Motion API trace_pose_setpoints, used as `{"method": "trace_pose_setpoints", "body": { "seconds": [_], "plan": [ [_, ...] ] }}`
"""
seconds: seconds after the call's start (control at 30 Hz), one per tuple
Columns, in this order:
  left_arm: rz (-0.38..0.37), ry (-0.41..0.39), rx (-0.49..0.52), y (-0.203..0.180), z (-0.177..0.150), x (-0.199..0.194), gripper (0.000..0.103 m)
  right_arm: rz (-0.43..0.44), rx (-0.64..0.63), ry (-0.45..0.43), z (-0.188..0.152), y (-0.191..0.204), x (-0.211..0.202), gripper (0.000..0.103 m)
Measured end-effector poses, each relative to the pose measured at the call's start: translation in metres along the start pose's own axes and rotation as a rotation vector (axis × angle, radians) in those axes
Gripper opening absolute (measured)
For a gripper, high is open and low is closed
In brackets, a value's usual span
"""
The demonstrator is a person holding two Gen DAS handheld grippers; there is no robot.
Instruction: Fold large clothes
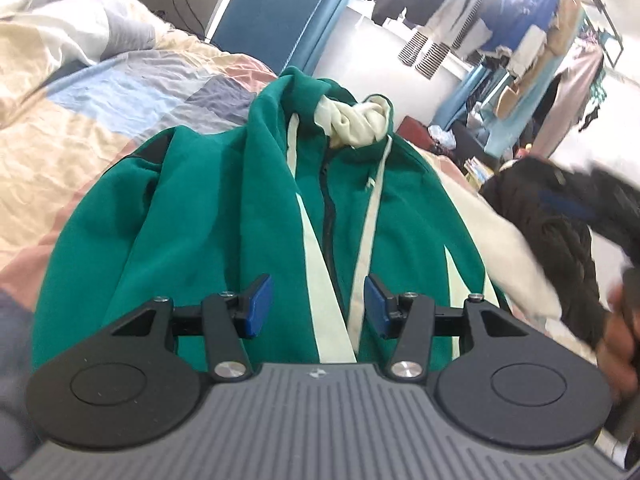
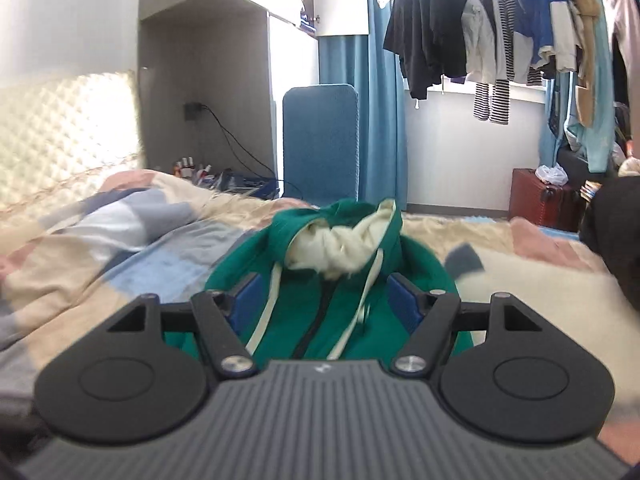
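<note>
Green hoodie (image 1: 224, 216) flat on bed (image 1: 80, 128); left gripper (image 1: 319, 306), right gripper (image 2: 324, 300) jaws apart, empty.

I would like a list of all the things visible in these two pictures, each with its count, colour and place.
hoodie: one, green with cream stripes and hood lining, lying front up on the bed, zipper closed
quilt: one, patchwork of cream, pink, blue and grey, covering the bed
headboard: one, cream, quilted, at the left
panel: one, blue, upright beyond the bed
curtain: one, blue, by the window
hanging clothes: many, black, striped, blue, beige, along a rail at the window
suitcase: one, dark red, on the floor at the right
left gripper: black with blue pads, open over the hoodie
right gripper: black with blue pads, open over the hoodie
</note>
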State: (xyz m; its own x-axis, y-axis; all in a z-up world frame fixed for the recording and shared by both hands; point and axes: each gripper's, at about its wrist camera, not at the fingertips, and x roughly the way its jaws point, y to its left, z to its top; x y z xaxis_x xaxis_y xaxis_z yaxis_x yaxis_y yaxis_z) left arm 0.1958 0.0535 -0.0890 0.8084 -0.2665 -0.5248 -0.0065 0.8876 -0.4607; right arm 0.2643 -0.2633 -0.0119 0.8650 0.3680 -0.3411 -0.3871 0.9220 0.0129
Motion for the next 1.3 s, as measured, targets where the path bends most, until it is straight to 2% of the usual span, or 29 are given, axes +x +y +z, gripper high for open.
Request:
{"method": "trace_pose_setpoints", "body": {
  "seconds": [0.2,0.3,0.43,0.57,0.67,0.73,0.9,1.03,1.07,1.1,1.17,1.23,1.3],
  "plan": [
    [0.019,0.025,0.038,-0.023,-0.027,-0.029,0.056,0.061,-0.051,0.134,-0.047,0.028,-0.045,0.070],
    [0.042,0.042,0.065,-0.033,-0.039,-0.034,0.056,0.085,-0.065,0.210,-0.075,0.037,-0.048,0.070],
    [0.112,0.088,0.121,-0.042,-0.048,-0.020,0.056,0.093,0.052,0.329,-0.110,0.031,-0.039,0.070],
    [0.194,0.161,0.164,-0.044,-0.055,0.008,0.056,0.074,0.070,0.440,-0.130,0.028,-0.021,0.069],
    [0.232,0.180,0.205,-0.046,-0.062,0.022,0.056,0.031,0.031,0.445,-0.137,0.028,-0.014,0.069],
    [0.237,0.176,0.211,-0.045,-0.065,0.026,0.057,-0.021,-0.027,0.443,-0.142,0.034,-0.010,0.064],
    [0.262,0.172,0.236,-0.044,-0.068,0.031,0.054,-0.043,-0.141,0.445,-0.152,0.046,-0.007,0.060],
    [0.310,0.159,0.295,-0.044,-0.070,0.032,0.036,-0.052,-0.169,0.431,-0.148,0.044,-0.011,0.026],
    [0.313,0.162,0.327,-0.046,-0.071,0.032,0.027,-0.063,-0.171,0.424,-0.145,0.042,-0.013,0.018],
    [0.312,0.165,0.360,-0.047,-0.071,0.031,0.017,-0.071,-0.165,0.419,-0.144,0.041,-0.016,0.016],
    [0.323,0.148,0.394,-0.049,-0.065,0.023,0.007,-0.084,-0.139,0.393,-0.134,0.033,-0.026,0.014],
    [0.340,0.116,0.395,-0.042,-0.049,0.006,0.007,-0.107,-0.117,0.340,-0.117,0.019,-0.038,0.014],
    [0.307,0.093,0.330,-0.026,-0.027,-0.014,0.006,-0.131,-0.081,0.279,-0.095,-0.003,-0.055,0.014]
  ]
}}
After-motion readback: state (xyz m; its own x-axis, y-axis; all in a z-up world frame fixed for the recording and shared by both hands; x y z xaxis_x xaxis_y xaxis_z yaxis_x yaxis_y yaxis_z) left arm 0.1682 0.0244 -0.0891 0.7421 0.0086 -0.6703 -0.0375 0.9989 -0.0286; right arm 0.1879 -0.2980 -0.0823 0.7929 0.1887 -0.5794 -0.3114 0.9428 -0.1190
